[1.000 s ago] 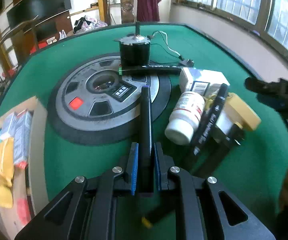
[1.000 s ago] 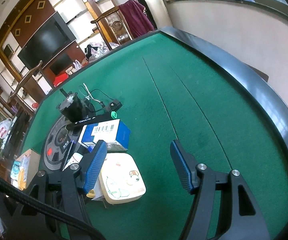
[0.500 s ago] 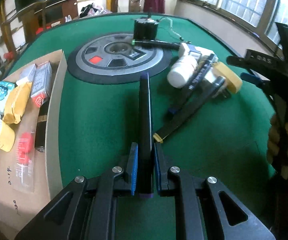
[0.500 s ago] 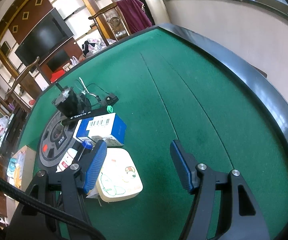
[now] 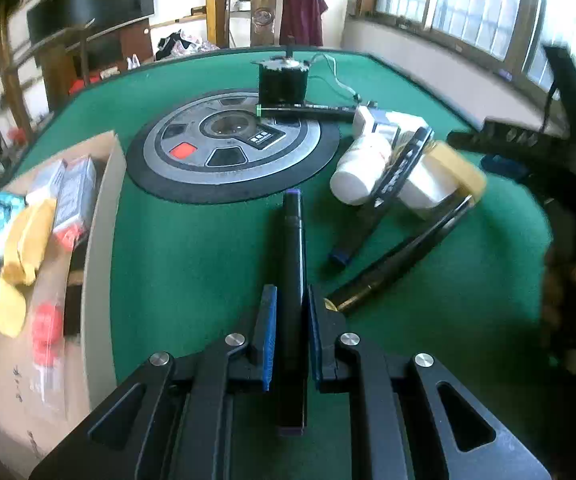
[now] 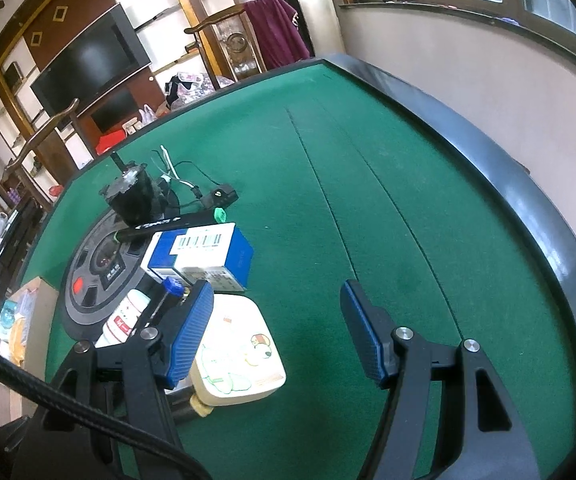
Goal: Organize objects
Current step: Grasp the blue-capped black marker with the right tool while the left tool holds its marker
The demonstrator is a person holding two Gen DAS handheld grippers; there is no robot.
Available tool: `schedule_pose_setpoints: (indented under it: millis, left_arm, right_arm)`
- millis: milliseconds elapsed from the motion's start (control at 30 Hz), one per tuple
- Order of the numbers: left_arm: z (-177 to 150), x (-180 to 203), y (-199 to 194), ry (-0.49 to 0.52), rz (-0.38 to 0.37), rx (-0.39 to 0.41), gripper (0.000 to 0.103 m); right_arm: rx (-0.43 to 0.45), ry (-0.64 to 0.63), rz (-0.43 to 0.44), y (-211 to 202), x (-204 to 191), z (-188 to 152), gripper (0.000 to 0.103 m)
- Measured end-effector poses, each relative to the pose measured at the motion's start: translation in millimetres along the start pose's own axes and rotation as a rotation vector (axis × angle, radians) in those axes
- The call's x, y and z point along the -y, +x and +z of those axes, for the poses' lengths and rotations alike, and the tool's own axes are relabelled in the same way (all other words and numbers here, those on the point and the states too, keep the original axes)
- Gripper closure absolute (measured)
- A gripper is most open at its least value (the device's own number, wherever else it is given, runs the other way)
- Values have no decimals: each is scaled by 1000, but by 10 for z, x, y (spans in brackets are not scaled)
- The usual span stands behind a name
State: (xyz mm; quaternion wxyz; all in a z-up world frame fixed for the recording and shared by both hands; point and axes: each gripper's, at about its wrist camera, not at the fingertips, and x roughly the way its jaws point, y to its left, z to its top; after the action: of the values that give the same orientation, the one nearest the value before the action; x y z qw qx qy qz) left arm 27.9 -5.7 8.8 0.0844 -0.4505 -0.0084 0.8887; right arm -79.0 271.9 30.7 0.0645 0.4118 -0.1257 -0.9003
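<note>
1. left gripper (image 5: 290,334) jaws closed tight on a black marker (image 5: 292,264), purple cap pointing forward, held over the green table (image 5: 192,248).
2. right gripper (image 6: 276,334) jaws wide apart, holding nothing, above the felt beside a cream box (image 6: 240,354).
3. cardboard box (image 5: 100,216) of packets sits left of the marker.

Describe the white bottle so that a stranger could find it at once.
On the green table, look just right of the round grey disc. The white bottle lies on its side there, beside the blue-and-white box, with a black marker leaning across it. It is the only round white container with a red-printed label.
</note>
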Motion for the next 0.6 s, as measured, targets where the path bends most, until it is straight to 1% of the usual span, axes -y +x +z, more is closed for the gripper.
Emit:
schedule_pose_setpoints:
  millis: [67,267,367,400,500,600]
  left_arm:
    - [-37,-46,-173,-15,-32,30,92]
    - [-190,-258,-764,-58,-78,152,91]
    - [-278,-401,-950,-80,-89,186,91]
    - [-302,-453,-991,-86,-95,191,91]
    - [-382,-606,-1049,-111,-119,205,91]
    - [-458,-736,-1045,-148,-153,206,91]
  right_arm:
    - [7,-3,-16,-1,8,-1,38]
    - [41,-8,-61,-36,46,-11,38]
    - [60,-34,-76,-75,0,-18,38]
    - [48,-33,-81,-101,-13,-22,38]
    - [6,1,21,-257,-34,-118,38]
    - [-77,-1,122,-344,-166,-286,38]
